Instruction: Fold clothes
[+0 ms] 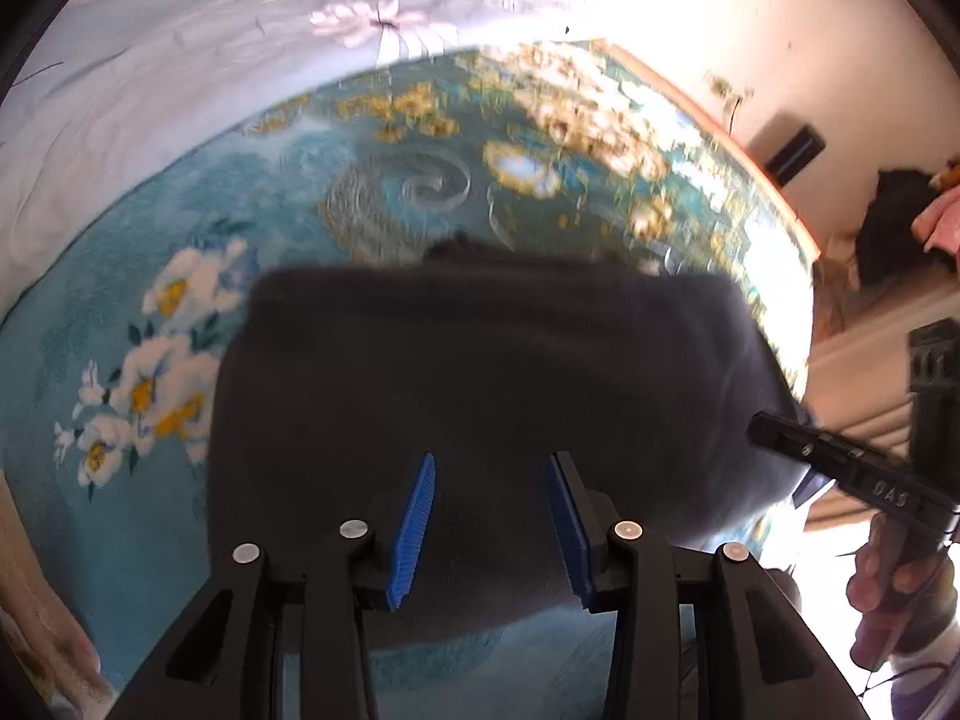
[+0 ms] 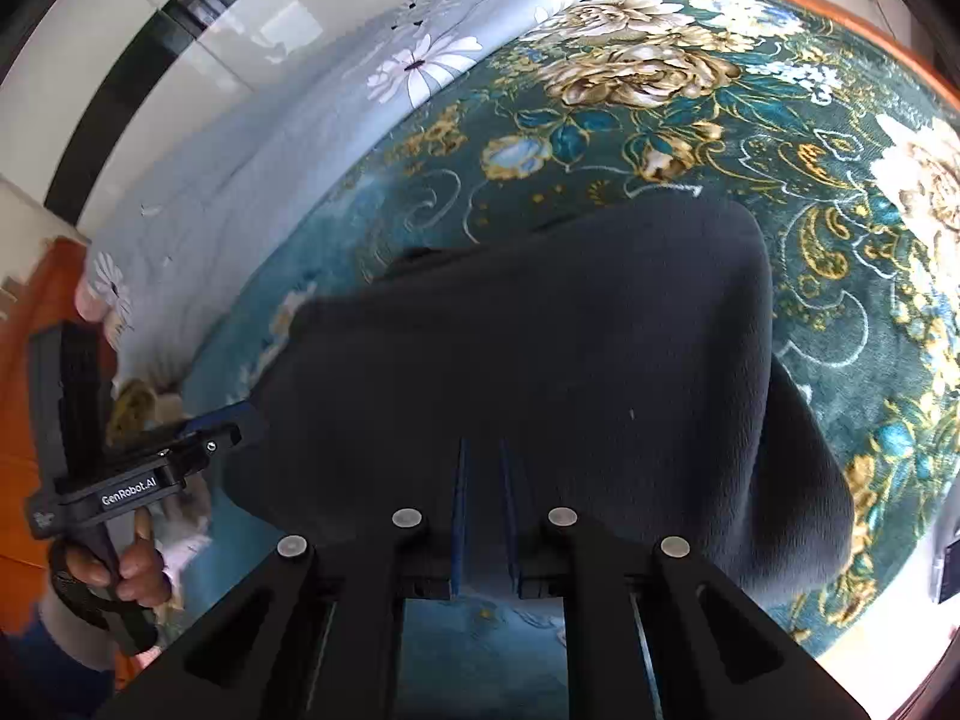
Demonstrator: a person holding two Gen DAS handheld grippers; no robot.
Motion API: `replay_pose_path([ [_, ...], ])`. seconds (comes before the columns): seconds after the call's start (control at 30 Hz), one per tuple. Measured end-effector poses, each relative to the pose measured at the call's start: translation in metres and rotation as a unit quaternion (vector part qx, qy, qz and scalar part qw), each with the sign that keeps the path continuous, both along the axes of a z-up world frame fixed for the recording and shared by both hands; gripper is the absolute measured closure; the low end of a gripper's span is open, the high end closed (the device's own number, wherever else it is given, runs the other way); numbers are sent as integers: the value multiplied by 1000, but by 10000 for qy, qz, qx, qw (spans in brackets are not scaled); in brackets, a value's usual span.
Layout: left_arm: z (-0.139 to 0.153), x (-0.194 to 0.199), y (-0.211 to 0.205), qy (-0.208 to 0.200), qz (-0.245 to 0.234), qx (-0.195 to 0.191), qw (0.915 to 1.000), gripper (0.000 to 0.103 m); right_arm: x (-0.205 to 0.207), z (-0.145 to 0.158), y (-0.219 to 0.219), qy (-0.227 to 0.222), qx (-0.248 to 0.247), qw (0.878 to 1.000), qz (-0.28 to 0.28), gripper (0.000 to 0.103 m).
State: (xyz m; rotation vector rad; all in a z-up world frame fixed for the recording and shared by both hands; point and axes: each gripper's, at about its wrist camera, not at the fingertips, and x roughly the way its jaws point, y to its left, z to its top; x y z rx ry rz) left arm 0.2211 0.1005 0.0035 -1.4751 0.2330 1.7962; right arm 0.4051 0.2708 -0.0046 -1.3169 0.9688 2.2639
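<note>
A dark navy garment is held up over a teal floral blanket. My left gripper has its blue pads apart, with the cloth's near edge lying between them; whether they pinch it I cannot tell. My right gripper has its pads close together on the garment's near edge. The right gripper also shows in the left wrist view at the garment's right edge. The left gripper shows in the right wrist view at the garment's left corner.
A pale blue flowered sheet lies beyond the blanket. The bed's orange edge runs at the right, with a wall and dark objects past it. A glass partition stands at the left.
</note>
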Motion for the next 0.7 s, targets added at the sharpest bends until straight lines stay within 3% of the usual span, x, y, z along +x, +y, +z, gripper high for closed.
replay_pose_path([
  [0.13,-26,-12,-16,-298,430,-52,9986,60,26,-9,7,-247,176,9992,-252,92],
  [0.27,-63,-21,-23,-832,803,7,9933,60,30,-43,18,-447,-155,9980,-415,93],
  [0.37,-64,-22,-19,-859,855,5,9926,60,35,-59,23,-472,-471,9954,-683,93],
  [0.53,-37,-19,-30,-791,859,189,9930,60,53,-41,28,-53,-819,9926,-890,91],
  [0.63,-27,-13,-55,-796,1162,156,9899,60,80,-35,28,327,-1294,9834,-1225,65],
  [0.7,-35,-11,-78,-1131,1558,206,9811,57,98,-41,25,591,-1773,9714,-1461,51],
])
